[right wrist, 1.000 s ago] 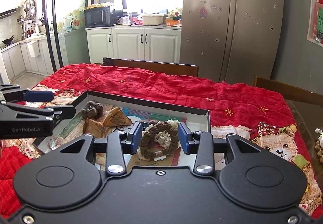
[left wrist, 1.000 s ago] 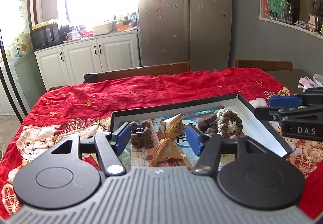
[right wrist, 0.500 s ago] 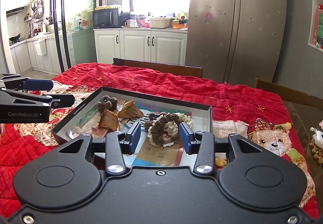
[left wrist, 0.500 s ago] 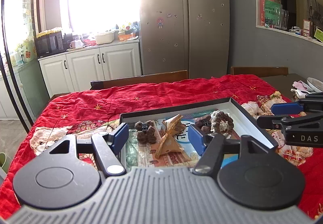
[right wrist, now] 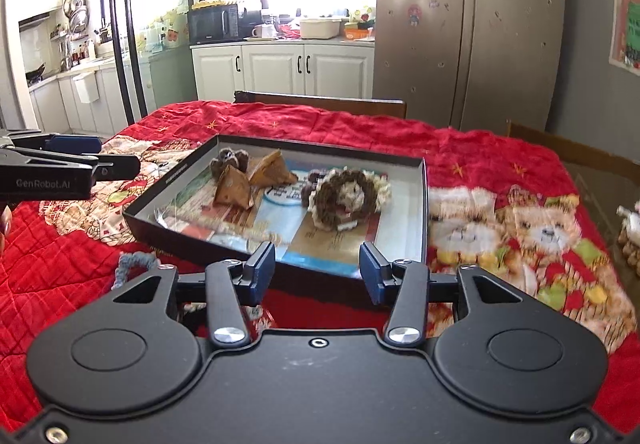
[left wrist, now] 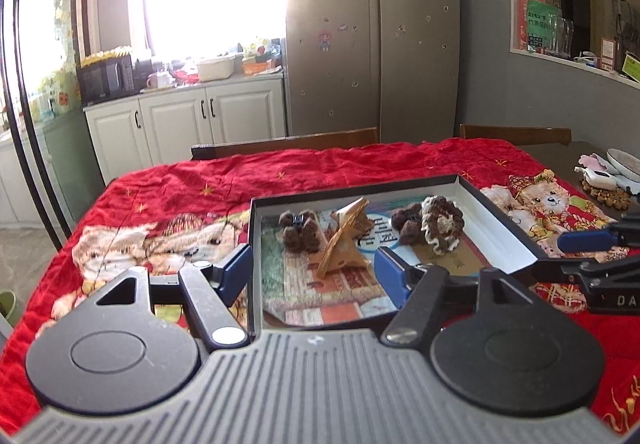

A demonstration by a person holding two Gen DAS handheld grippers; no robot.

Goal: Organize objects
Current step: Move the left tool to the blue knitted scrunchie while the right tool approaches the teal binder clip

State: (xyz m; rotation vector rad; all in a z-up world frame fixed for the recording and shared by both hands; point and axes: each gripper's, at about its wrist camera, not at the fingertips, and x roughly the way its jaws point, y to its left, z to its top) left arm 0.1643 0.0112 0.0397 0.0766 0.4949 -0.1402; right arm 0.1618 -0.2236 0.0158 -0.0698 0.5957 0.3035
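Shallow black box (right wrist: 423, 200) on red-quilted surface (right wrist: 328, 124), holding crocheted brown-and-cream ring (right wrist: 346, 198), two tan paper pyramids (right wrist: 234, 186), dark brown pompoms (left wrist: 300, 232), left tongs (left wrist: 314, 274) wide, empty, right tongs (right wrist: 318, 270) opening, empty, before box's near edge.

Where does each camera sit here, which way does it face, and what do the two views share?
Left wrist: on the left gripper, facing the box's near left corner; right gripper shows at right.
Right wrist: on the right gripper, jaws opening and empty, short of the box; left gripper shows at left.
Shared: box, crocheted ring, red quilt, fridge.
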